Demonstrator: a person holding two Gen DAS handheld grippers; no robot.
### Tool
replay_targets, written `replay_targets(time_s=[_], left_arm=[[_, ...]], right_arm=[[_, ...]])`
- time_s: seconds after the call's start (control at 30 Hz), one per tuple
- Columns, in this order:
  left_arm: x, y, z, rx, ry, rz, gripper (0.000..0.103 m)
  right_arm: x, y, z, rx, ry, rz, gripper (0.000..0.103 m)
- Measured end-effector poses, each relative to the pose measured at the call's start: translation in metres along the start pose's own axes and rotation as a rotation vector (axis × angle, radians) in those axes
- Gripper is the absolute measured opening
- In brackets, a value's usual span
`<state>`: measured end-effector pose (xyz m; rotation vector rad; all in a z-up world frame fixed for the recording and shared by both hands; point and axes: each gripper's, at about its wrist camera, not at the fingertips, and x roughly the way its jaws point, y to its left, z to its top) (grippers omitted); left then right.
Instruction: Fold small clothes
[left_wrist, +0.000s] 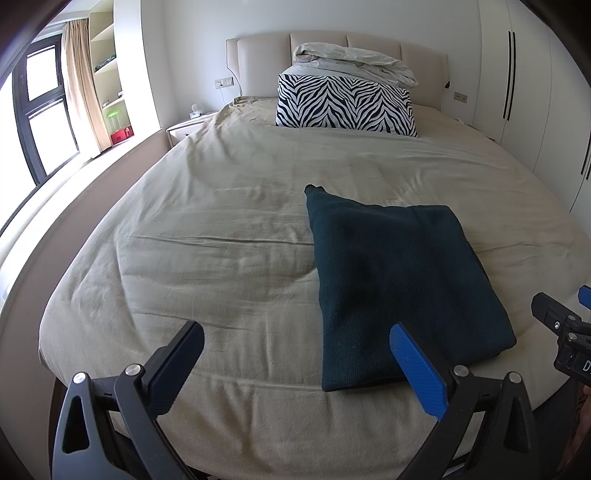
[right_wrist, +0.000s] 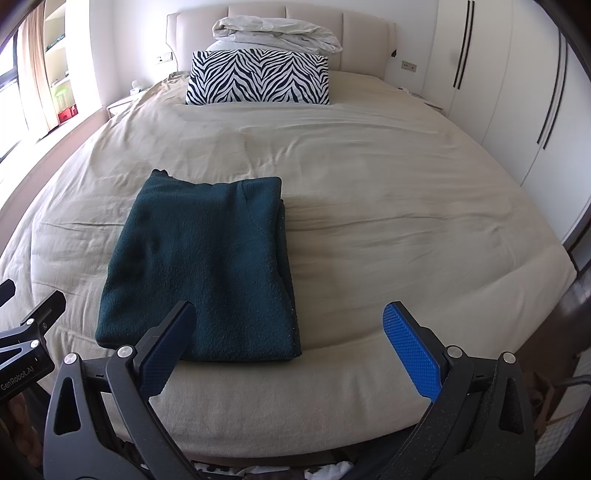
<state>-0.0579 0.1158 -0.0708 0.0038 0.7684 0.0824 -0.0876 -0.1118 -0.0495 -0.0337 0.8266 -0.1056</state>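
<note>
Sweater (right_wrist: 207, 266) is lying folded into a rectangle near the bed's (right_wrist: 369, 221) foot edge. Left gripper (left_wrist: 295, 365) and right gripper (right_wrist: 291, 347) are hovering, fingers wide, holding nothing. Folding looks finished; next is probably smoothing or one last halving.

Left tongs (left_wrist: 297, 363) gape wide, empty; right tongs (right_wrist: 291, 345) likewise.

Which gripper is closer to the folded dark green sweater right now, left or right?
Hard to call; both look about level. The left gripper hangs open off the folded dark green sweater's near left corner; the right gripper hangs open off its near right corner.
</note>
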Motion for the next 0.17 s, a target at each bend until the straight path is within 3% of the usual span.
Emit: replay_targets(time_s=[0.17], left_arm=[[0.0012, 0.0003, -0.0024, 0.001, -0.002, 0.002, 0.103]], right_arm=[[-0.0004, 0.0004, -0.0001, 0.001, 0.002, 0.000, 0.103]])
